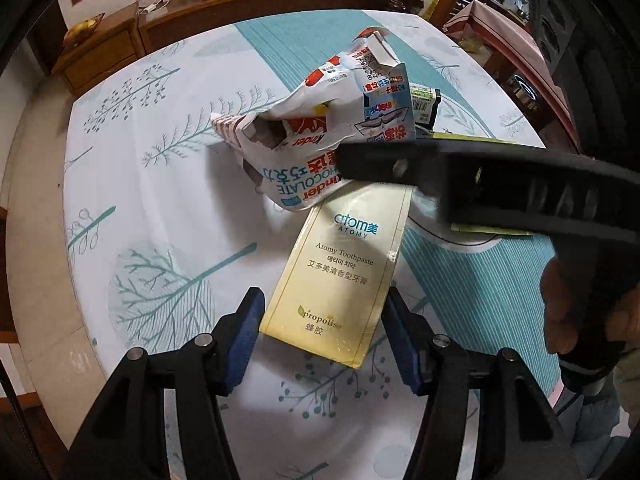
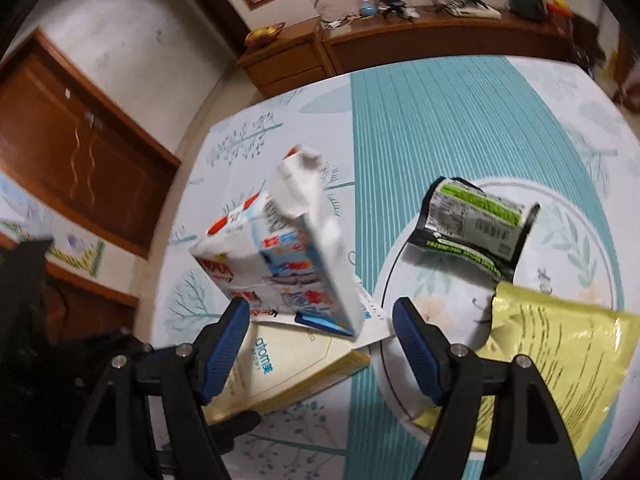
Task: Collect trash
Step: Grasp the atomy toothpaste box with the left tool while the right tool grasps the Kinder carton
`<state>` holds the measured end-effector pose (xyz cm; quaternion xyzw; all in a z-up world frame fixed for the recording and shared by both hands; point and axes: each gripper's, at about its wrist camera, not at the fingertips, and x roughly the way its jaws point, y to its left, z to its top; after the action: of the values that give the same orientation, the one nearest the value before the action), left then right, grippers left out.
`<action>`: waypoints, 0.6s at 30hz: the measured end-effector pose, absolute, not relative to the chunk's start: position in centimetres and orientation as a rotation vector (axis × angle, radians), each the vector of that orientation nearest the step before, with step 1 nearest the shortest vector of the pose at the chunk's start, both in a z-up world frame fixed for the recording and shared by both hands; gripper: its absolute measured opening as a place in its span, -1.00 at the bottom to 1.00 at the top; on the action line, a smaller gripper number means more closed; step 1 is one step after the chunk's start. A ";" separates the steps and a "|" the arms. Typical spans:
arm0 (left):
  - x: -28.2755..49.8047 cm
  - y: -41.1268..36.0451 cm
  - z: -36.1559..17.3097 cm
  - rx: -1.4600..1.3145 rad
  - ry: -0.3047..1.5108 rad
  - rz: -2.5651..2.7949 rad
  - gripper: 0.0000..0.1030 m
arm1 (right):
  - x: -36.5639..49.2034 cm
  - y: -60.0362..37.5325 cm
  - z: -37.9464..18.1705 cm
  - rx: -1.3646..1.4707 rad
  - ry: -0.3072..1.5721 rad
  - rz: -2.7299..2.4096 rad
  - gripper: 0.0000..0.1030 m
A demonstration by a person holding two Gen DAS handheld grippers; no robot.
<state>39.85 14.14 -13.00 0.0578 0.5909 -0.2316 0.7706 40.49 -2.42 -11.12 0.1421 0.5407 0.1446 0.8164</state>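
- Trash is seen scattered on a round table (image 1: 132, 184) covered with a white and teal tree-print cloth.
- A flat pale-yellow cardboard toothpaste box (image 1: 340, 276) lies on the cloth; its near end sits between the blue-padded fingers of the left gripper (image 1: 322, 336), which are spread apart on either side of it, with a small gap seen at each pad.
- A crumpled white, red and blue Kinder chocolate carton (image 1: 316, 136) rests on the far end of the toothpaste box, tilted, its torn top raised.
- In the right wrist view the right gripper (image 2: 320, 332) is held with its fingers wide apart above the carton's lower edge and the toothpaste box (image 2: 280, 372); nothing is pinched.
- The right gripper's black body (image 1: 500, 184) is seen crossing the left wrist view from the right, just over the carton and box.
- A crumpled black and green wrapper (image 2: 472, 224) lies on the cloth's pale circular motif, well apart from the carton (image 2: 288, 264).
- A shiny yellow foil pouch (image 2: 552, 344) lies just beside the right finger of the right gripper.
- A wooden sideboard (image 2: 420, 40) with clutter is seen beyond the table.
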 end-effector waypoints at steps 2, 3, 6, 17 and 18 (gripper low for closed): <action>39.4 14.6 -12.9 0.113 1.286 -0.503 0.13 | 40.3 -3.0 -11.0 0.348 1.152 0.302 0.44; 39.0 14.8 -12.9 0.106 1.290 -0.503 0.13 | 40.2 -3.1 -10.9 0.366 1.154 0.307 0.44; 37.8 15.6 -12.7 0.102 1.301 -0.510 0.13 | 39.8 -2.8 -10.5 0.385 1.152 0.324 0.44; 35.1 18.2 -13.1 0.088 1.329 -0.492 0.13 | 39.6 3.5 -10.5 0.137 1.142 0.456 0.44; 35.0 18.6 -13.0 0.084 1.330 -0.490 0.13 | 39.6 3.9 -10.4 0.122 1.138 0.460 0.44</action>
<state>34.99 18.64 -13.04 0.0384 0.6106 -0.2247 0.7584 39.61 3.87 -10.40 0.0573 0.5335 0.2156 0.8158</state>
